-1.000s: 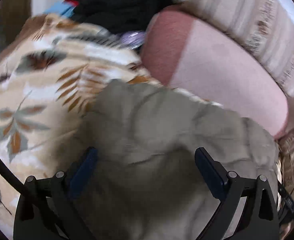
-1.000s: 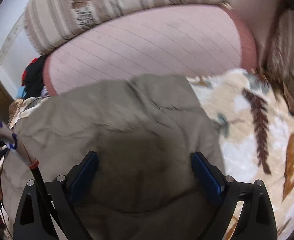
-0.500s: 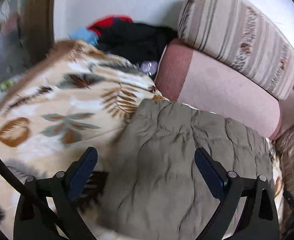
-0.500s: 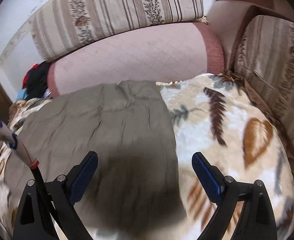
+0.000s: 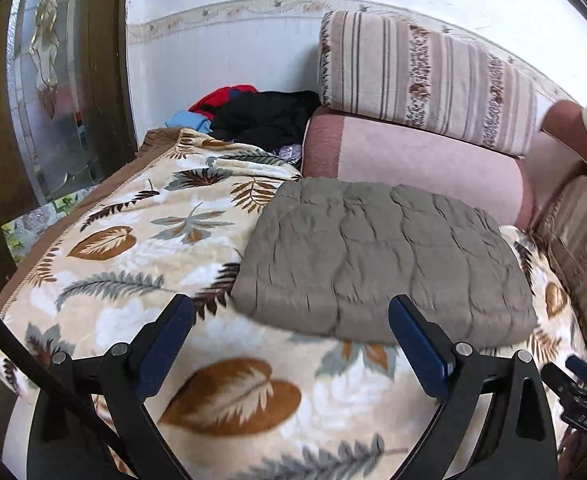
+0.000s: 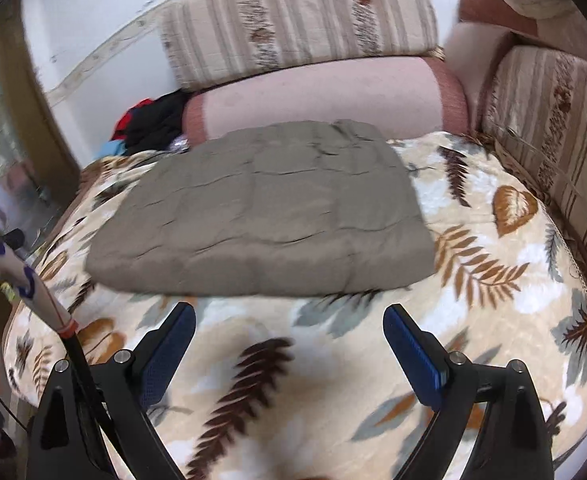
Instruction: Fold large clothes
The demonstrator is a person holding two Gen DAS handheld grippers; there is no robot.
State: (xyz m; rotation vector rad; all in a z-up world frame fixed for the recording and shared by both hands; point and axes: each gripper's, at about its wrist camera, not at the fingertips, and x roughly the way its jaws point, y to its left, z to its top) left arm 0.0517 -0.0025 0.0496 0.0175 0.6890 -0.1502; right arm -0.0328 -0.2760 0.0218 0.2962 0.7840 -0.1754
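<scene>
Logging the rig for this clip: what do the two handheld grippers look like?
Both match: black angular frames with silver screw heads, each carrying two blue-padded fingers. The left gripper has a black cable curving past its left side. By the right gripper, a white-wrapped cable with an orange band turns black.

**Folded garment ahead of your open left gripper**

Your left gripper point(image 5: 289, 344) hovers with its jaws spread wide, holding nothing. Just beyond its fingertips the grey-brown quilted garment point(image 5: 381, 256) lies folded into a flat rectangle on the leaf-print blanket point(image 5: 133, 248). Past the garment sits the pink bolster point(image 5: 413, 160), with a pile of dark clothes point(image 5: 265, 120) farther ahead to your left
</scene>
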